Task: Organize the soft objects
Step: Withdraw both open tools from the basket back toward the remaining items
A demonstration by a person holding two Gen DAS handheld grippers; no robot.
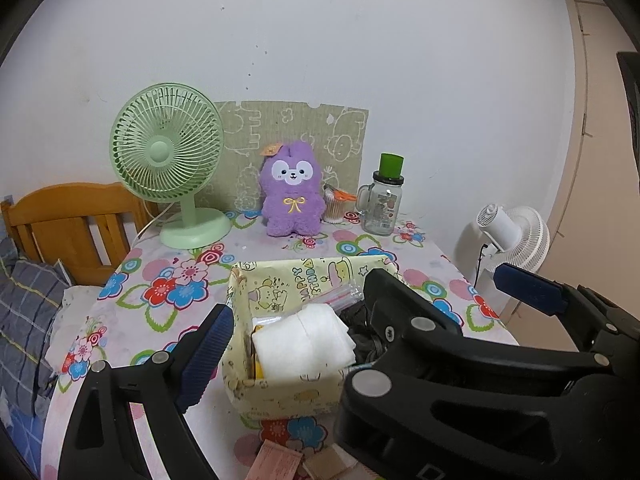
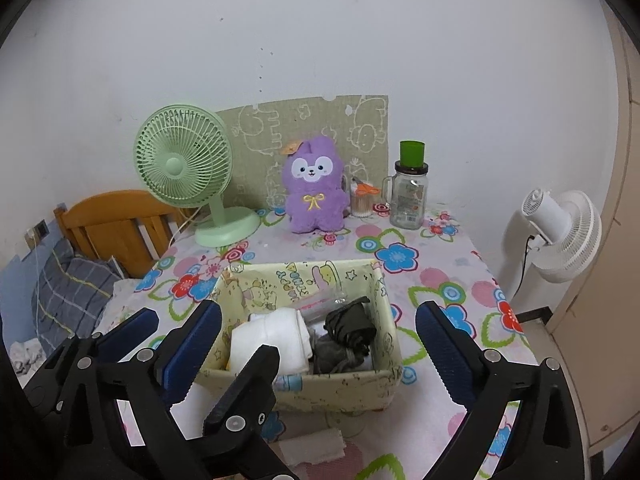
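Note:
A yellow cartoon-print fabric box (image 2: pixel 352 384) (image 1: pixel 280 392) stands on the floral table. Inside lie a folded white cloth (image 2: pixel 276 340) (image 1: pixel 304 344), a dark rolled cloth (image 2: pixel 352 328) and a clear plastic packet (image 2: pixel 320 304). A purple plush toy (image 2: pixel 314 188) (image 1: pixel 292 190) stands at the back. My right gripper (image 2: pixel 318 344) is open, its fingers either side of the box, empty. My left gripper (image 1: pixel 360 304) is open and empty over the box; it also shows in the right wrist view (image 2: pixel 202 342) at the box's left.
A green desk fan (image 2: pixel 188 172) stands back left, a glass jar with green lid (image 2: pixel 408 196) and a cotton-swab cup (image 2: pixel 362 200) back right. A white cloth piece (image 2: pixel 312 444) lies at the table's front edge. A white floor fan (image 2: pixel 560 236) and a wooden bed (image 2: pixel 116 228) flank the table.

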